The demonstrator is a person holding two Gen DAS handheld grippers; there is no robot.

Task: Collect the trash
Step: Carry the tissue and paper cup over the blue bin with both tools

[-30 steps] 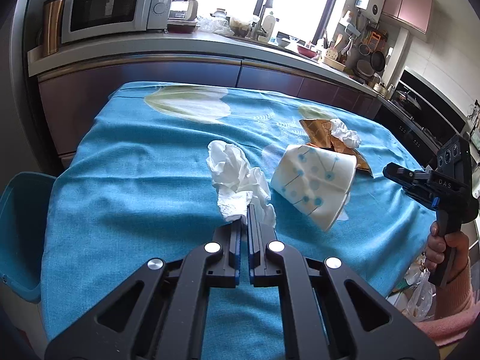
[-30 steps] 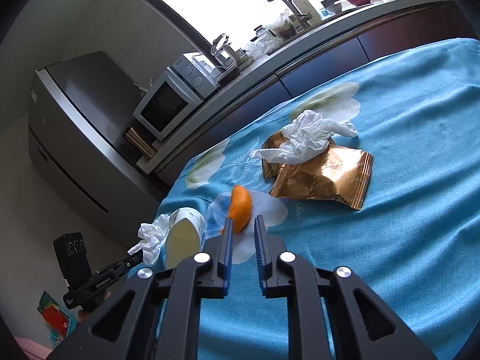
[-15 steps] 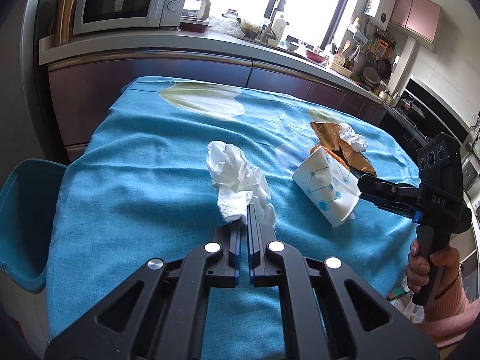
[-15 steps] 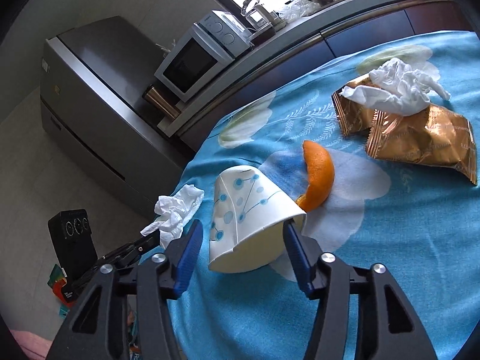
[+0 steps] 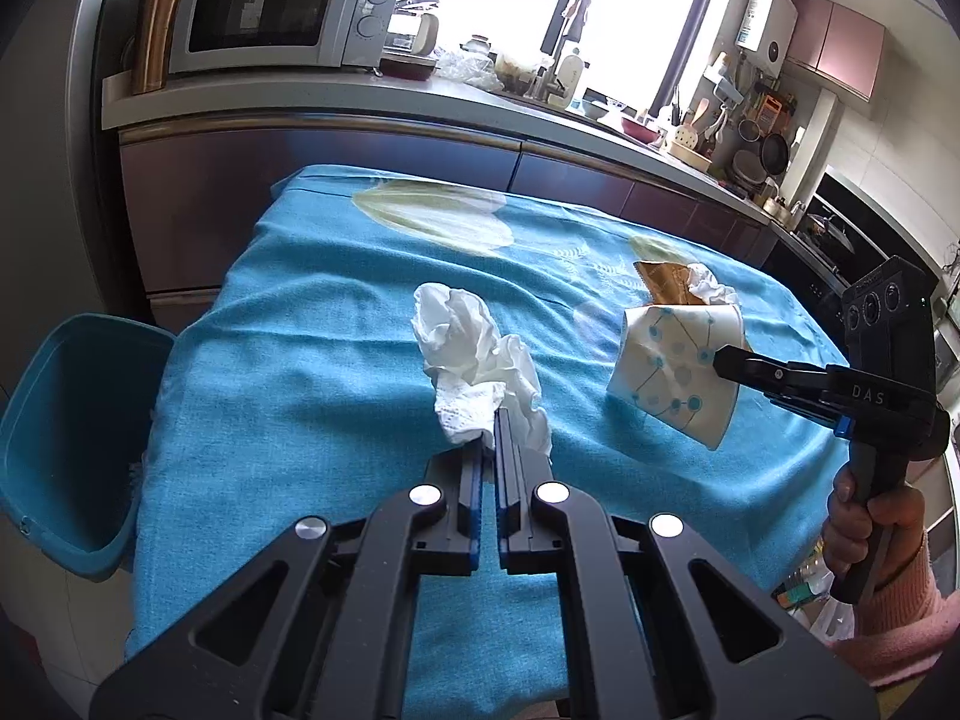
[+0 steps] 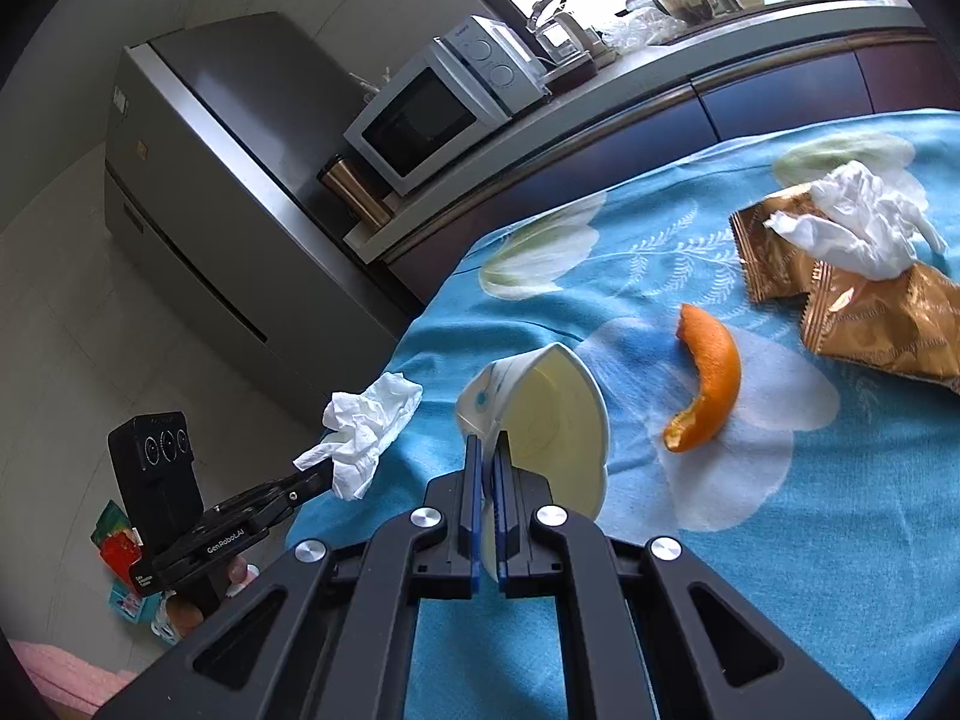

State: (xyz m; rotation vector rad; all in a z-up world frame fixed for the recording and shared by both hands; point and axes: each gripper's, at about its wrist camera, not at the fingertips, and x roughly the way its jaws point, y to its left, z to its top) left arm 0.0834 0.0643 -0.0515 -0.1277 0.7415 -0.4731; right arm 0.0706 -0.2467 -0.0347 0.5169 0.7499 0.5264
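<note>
My left gripper [image 5: 491, 420] is shut on a crumpled white tissue [image 5: 480, 360] and holds it over the blue tablecloth [image 5: 312, 372]; the tissue also shows in the right wrist view [image 6: 366, 432]. My right gripper [image 6: 487, 444] is shut on the wall of a squashed white paper cup with blue dots [image 6: 540, 414], also seen in the left wrist view [image 5: 678, 372]. An orange peel [image 6: 708, 384], gold snack wrappers [image 6: 864, 312] and another white tissue [image 6: 864, 222] lie on the cloth further right.
A blue bin [image 5: 66, 438] stands on the floor at the table's left edge. A kitchen counter with a microwave [image 5: 282, 18] runs behind the table. A grey fridge [image 6: 240, 210] stands to the left of it.
My right gripper opened around the paper cup and then shut on its wall, flattening it. My left gripper kept hold of the tissue and the view rose slightly.
</note>
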